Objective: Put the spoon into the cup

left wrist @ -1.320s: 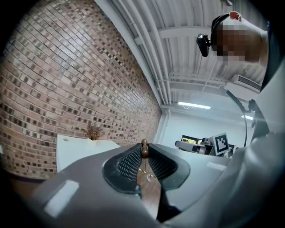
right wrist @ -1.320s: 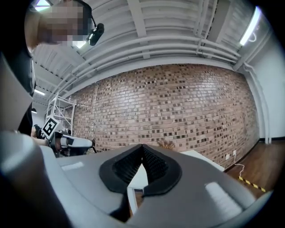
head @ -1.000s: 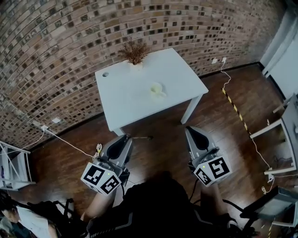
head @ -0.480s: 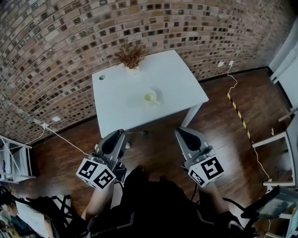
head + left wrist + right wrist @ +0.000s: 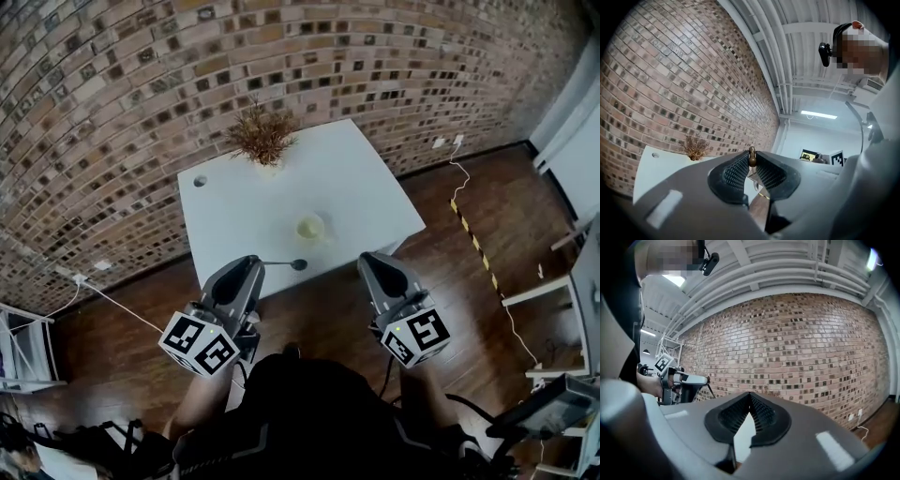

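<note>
A slender dark spoon was held roughly level, its handle end clamped between the jaws of the left gripper. In the left gripper view, the handle's brown knobbed tip was seen pinched at the jaw tips. The small rounded bowl was pointed away from the gripper, at the near edge of the white table. A pale yellowish cup was stood upright on that table, mouth up, just beyond the spoon's bowl and untouched by it.
</note>
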